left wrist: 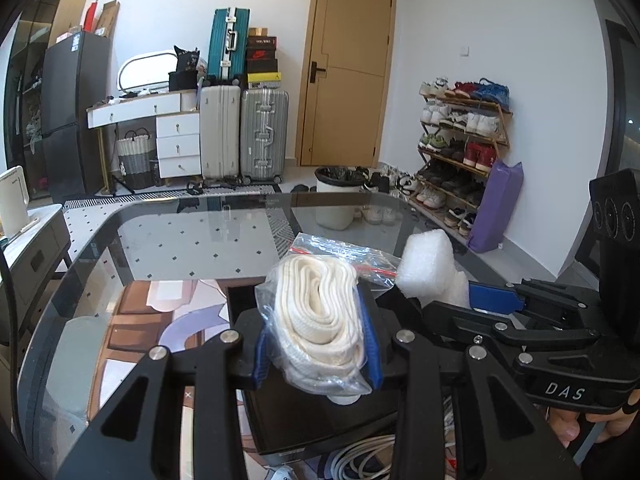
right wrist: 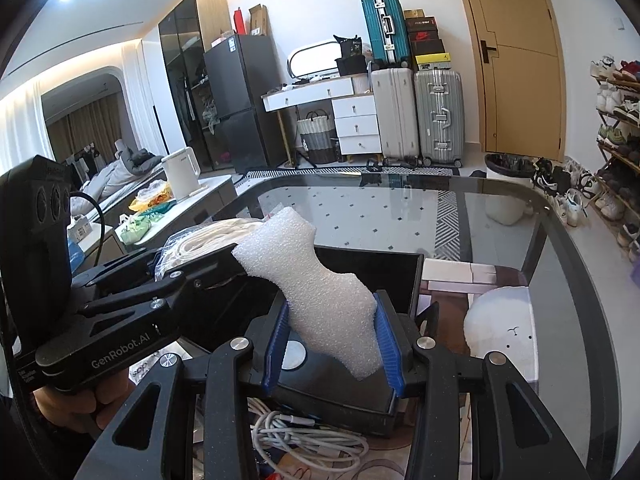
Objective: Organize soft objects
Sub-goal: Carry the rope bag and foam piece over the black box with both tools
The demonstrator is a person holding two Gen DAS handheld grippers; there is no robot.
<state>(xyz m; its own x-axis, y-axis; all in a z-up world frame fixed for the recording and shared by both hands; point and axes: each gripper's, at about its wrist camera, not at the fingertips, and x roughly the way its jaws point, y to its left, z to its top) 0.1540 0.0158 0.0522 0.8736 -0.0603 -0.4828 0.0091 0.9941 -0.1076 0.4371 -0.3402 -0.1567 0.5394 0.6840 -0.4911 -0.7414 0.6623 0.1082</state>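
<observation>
1. The bag (left wrist: 320,320) – clear plastic, red zip strip, with coiled cream rope inside – is pinched in the left claw (left wrist: 318,354), held above the tabletop (left wrist: 180,236).
2. The foam (right wrist: 324,292), a white pebbled block with a waisted outline, is pinched in the right claw (right wrist: 332,344), just beside the bag.
3. Both hang over a black box (right wrist: 372,272) that seems to sit under the glass.
4. The step in hand looks like carrying – both soft items are lifted and none is set down yet.
5. The next move calls for choosing a spot, lowering each item there and spreading the claws.
6. Both items look light and squashy; the bag's loose plastic could slip.
</observation>
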